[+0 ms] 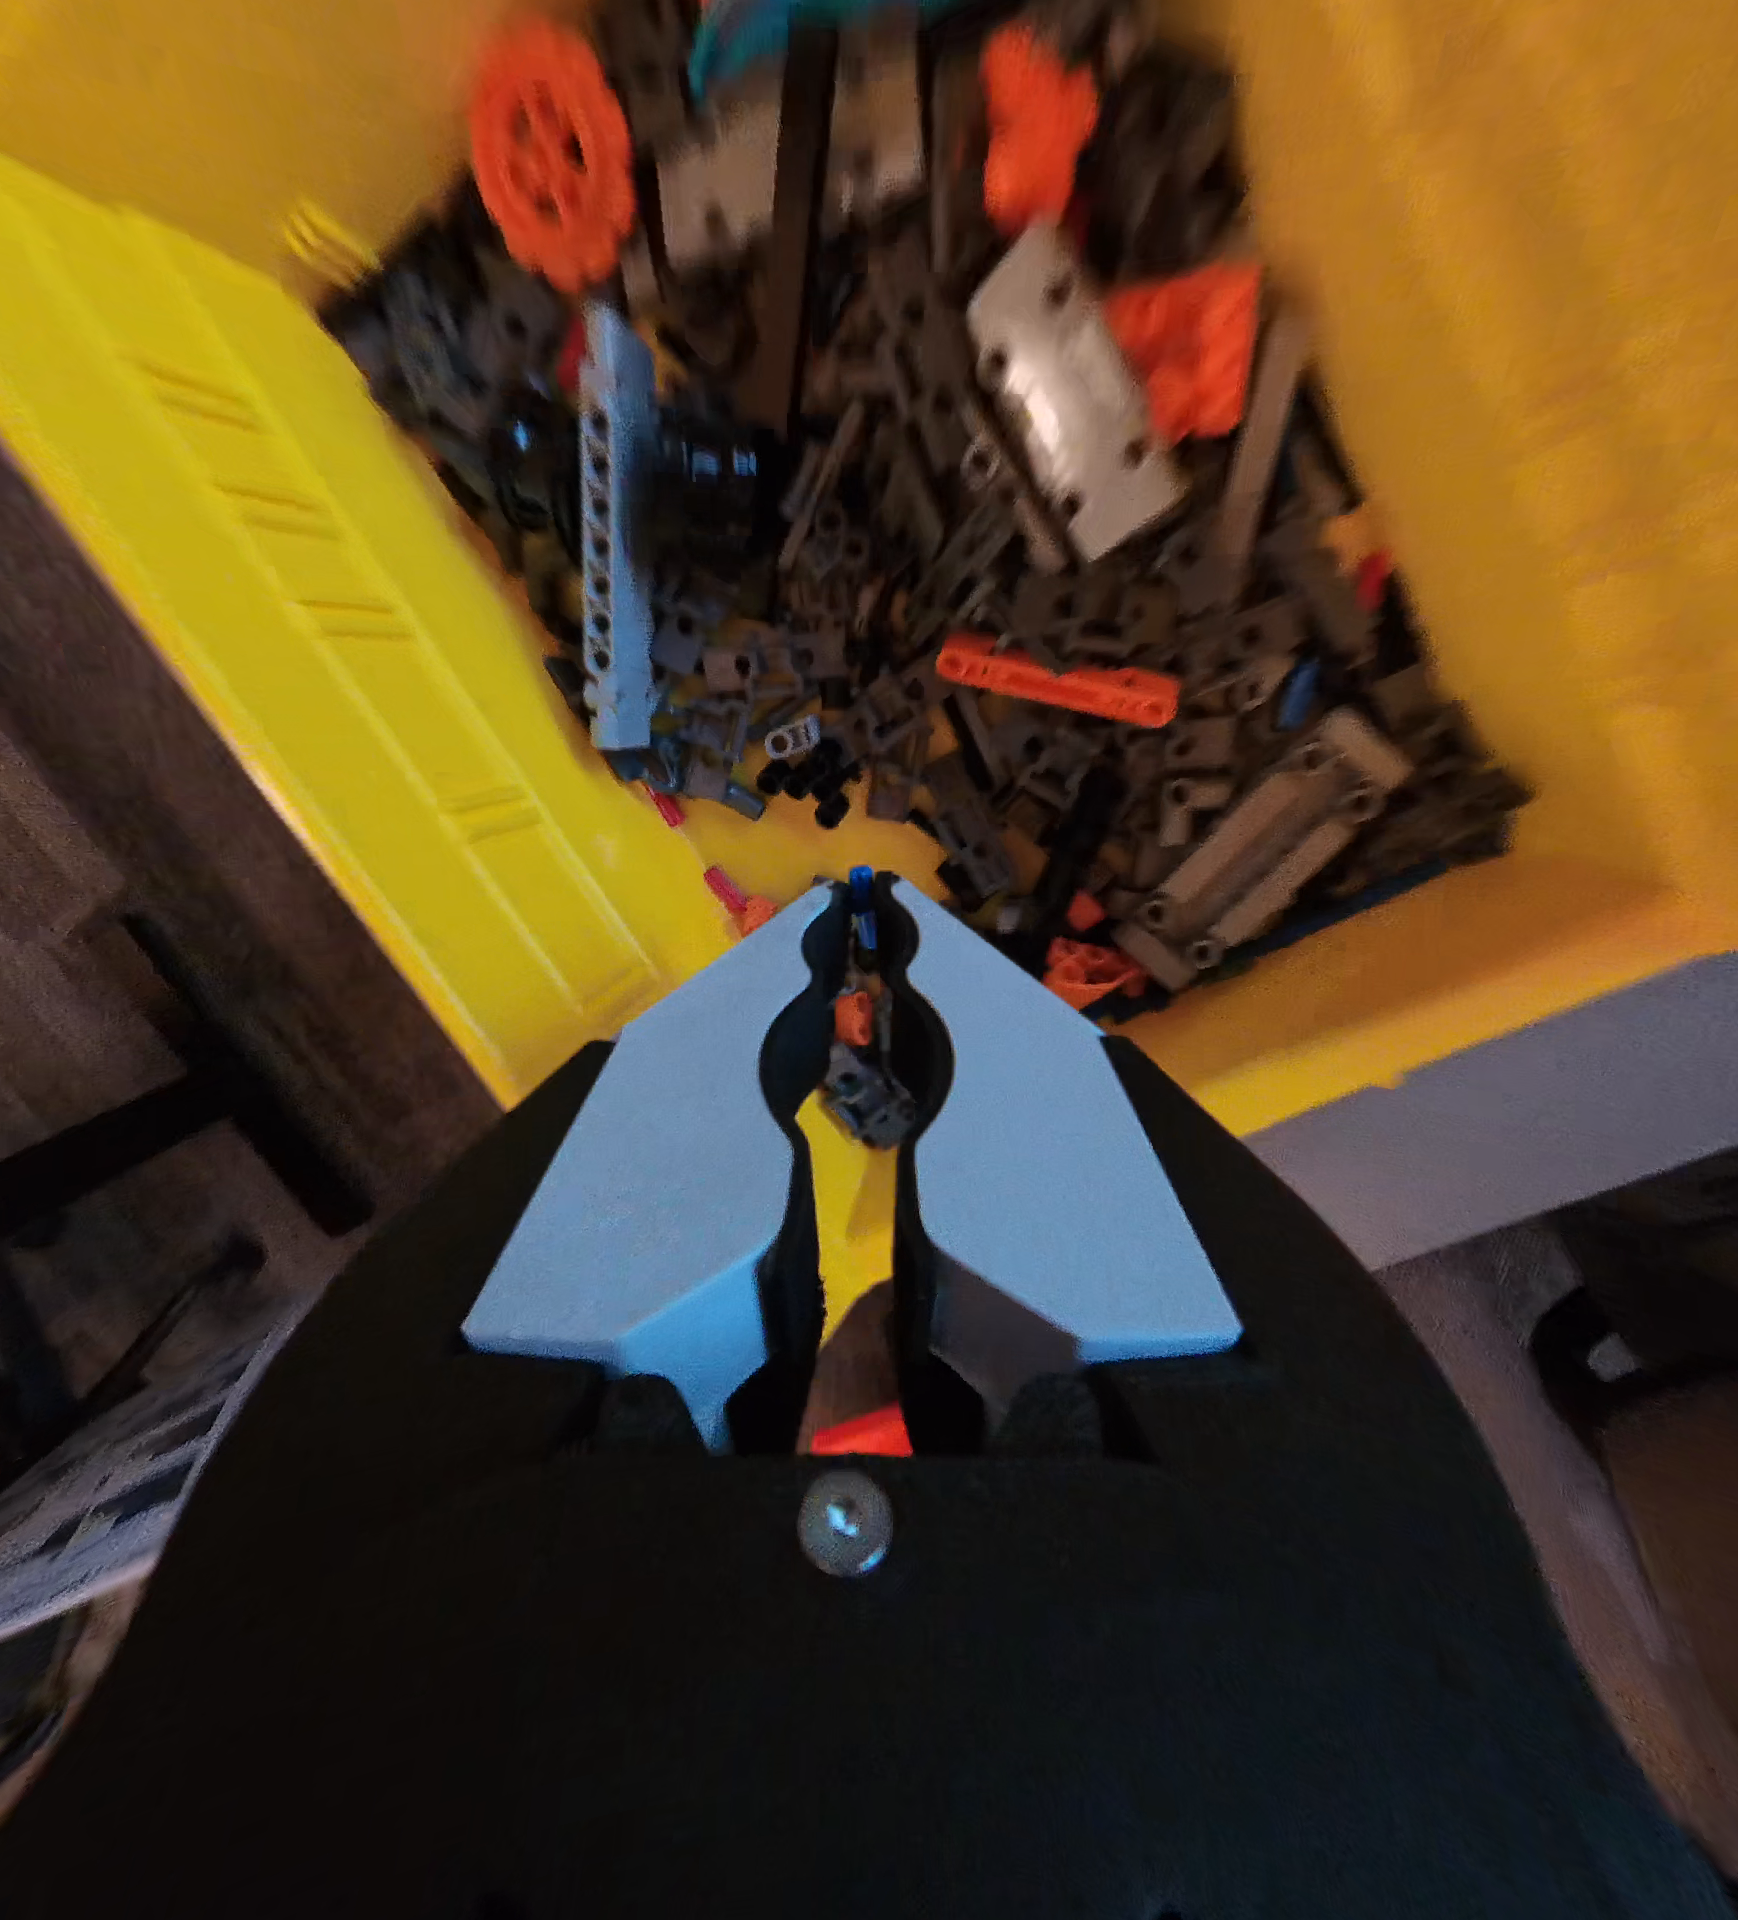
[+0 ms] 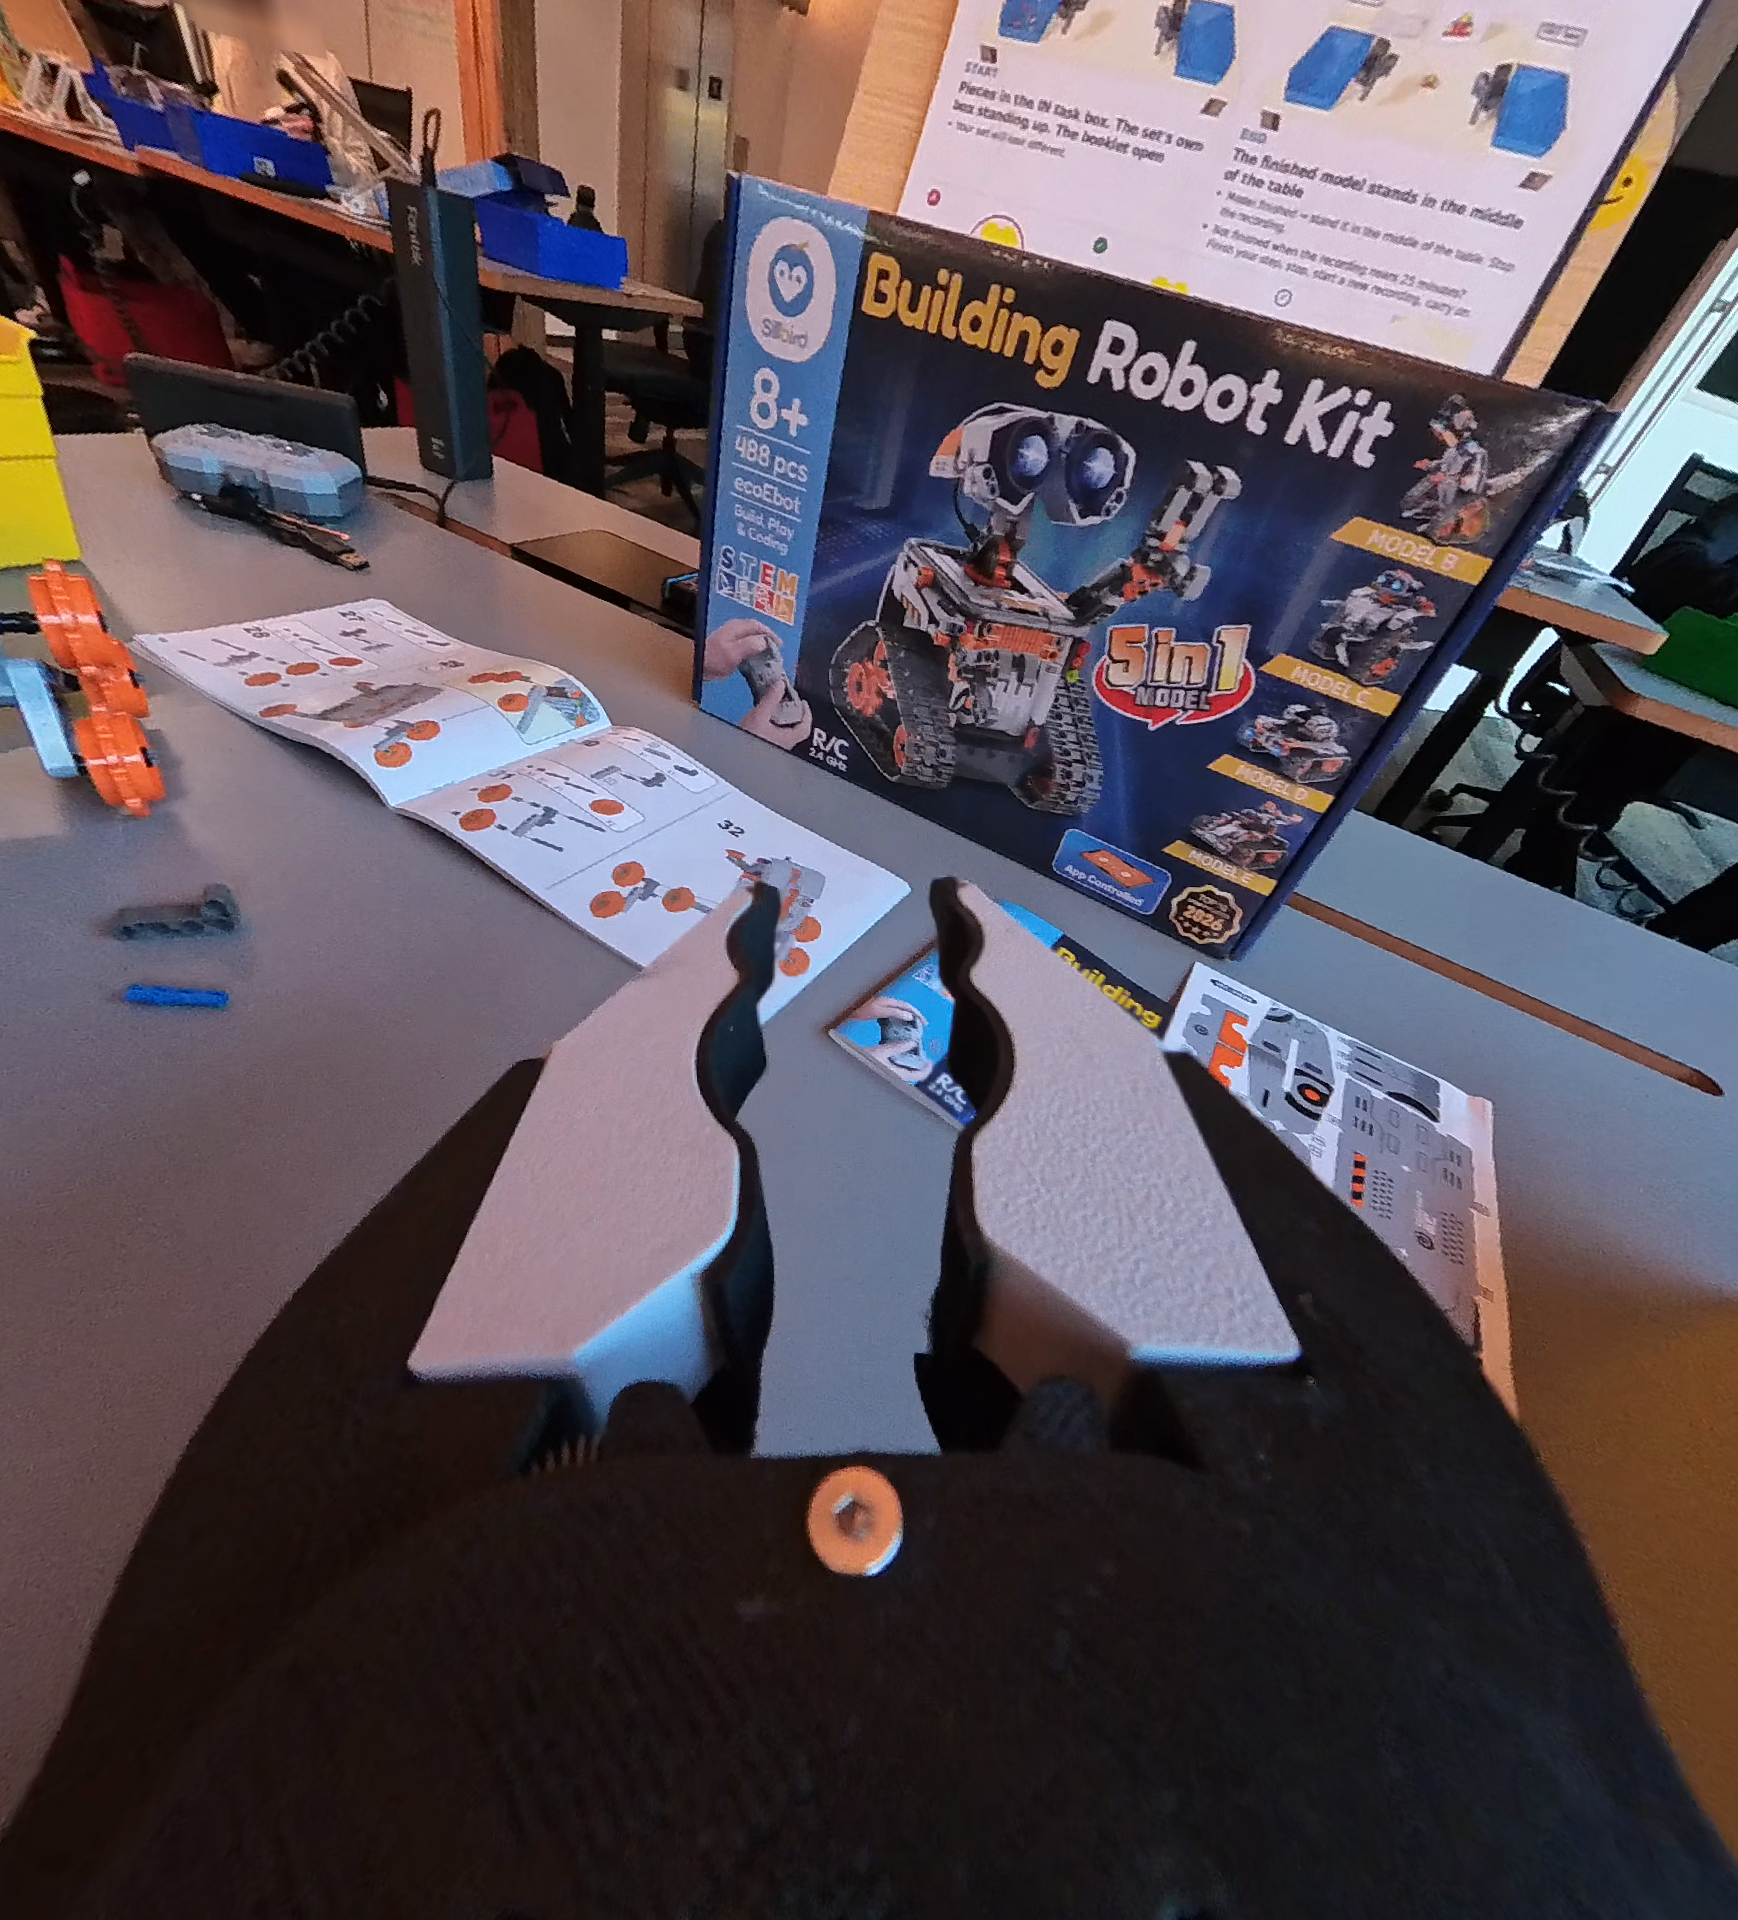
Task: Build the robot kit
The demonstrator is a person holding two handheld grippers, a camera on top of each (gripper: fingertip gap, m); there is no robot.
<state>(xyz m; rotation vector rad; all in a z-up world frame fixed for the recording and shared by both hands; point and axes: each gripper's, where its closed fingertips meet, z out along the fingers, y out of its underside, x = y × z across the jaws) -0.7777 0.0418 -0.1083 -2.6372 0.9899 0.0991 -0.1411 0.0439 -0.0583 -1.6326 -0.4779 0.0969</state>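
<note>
Left gripper: the left gripper (image 1: 860, 891) has its jaws drawn almost together, pinching a small blue plastic pin (image 1: 861, 916) at the very tips, with the pin end-on to the camera.
Below it: a deep yellow plastic bin (image 1: 1571, 416) whose floor holds a heap of grey, black and orange building pieces (image 1: 948, 540) (this picture is smeared, so the small parts are hard to tell apart).
In the heap: an orange toothed wheel (image 1: 553, 156) at the far side, a long pale grey beam with a row of holes (image 1: 616, 540) on the left, and a short orange beam with holes (image 1: 1057, 681) near the middle. The pin is apart from all of them.
Right gripper: the right gripper (image 2: 849, 904) has its jaws apart with nothing between them, and it hangs over the grey tabletop (image 2: 377, 1091).
Nearest to it: a white instruction booklet lying spread (image 2: 491, 748) just past the left fingertip, and a small blue leaflet (image 2: 896, 1029) and a printed sticker sheet (image 2: 1364, 1122) on the right.
Behind: a dark blue cardboard kit box (image 2: 1104, 582) stands upright.
Far left: a part-built grey model with orange wheels (image 2: 86, 675). Near it lie a dark grey angled piece (image 2: 179, 914) and a second blue pin (image 2: 176, 997), close together but not touching.
</note>
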